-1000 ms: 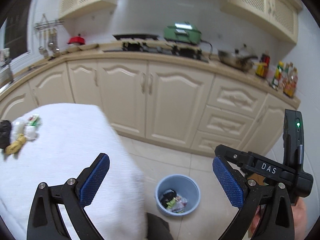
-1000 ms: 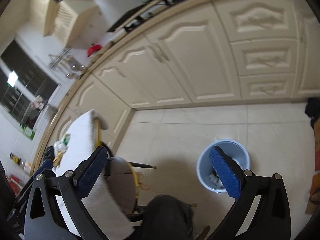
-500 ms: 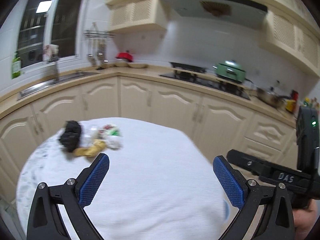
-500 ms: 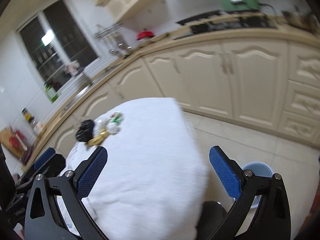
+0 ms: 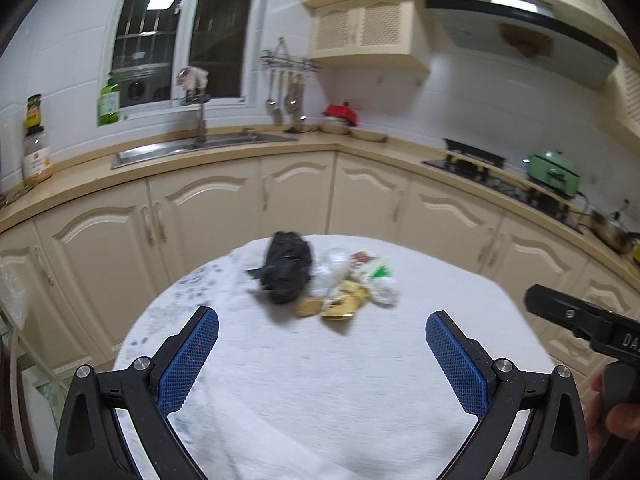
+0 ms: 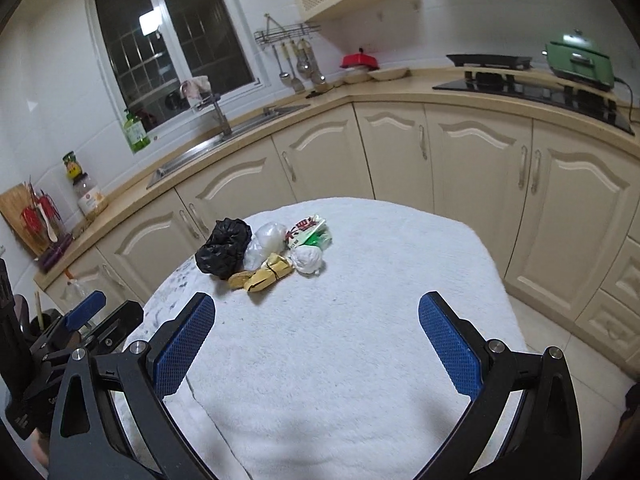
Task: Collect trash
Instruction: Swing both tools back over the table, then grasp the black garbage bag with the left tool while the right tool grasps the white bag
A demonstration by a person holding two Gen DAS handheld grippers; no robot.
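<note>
Right wrist: trash pile (image 6: 266, 254) on table (image 6: 380, 320), jaws apart

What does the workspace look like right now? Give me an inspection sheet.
Surface: white towel-covered table, grey stains at its left edge.
Job's things: black bag, clear plastic bag, red-green wrapper, white wad, tan wrappers, bunched together at the far side.
Clutter: nothing seen.
Grippers: left tool and right tool both open, empty, short of the pile.
Cables: cord by green pot.
Surroundings: sink, stove, cream cabinets.
</note>
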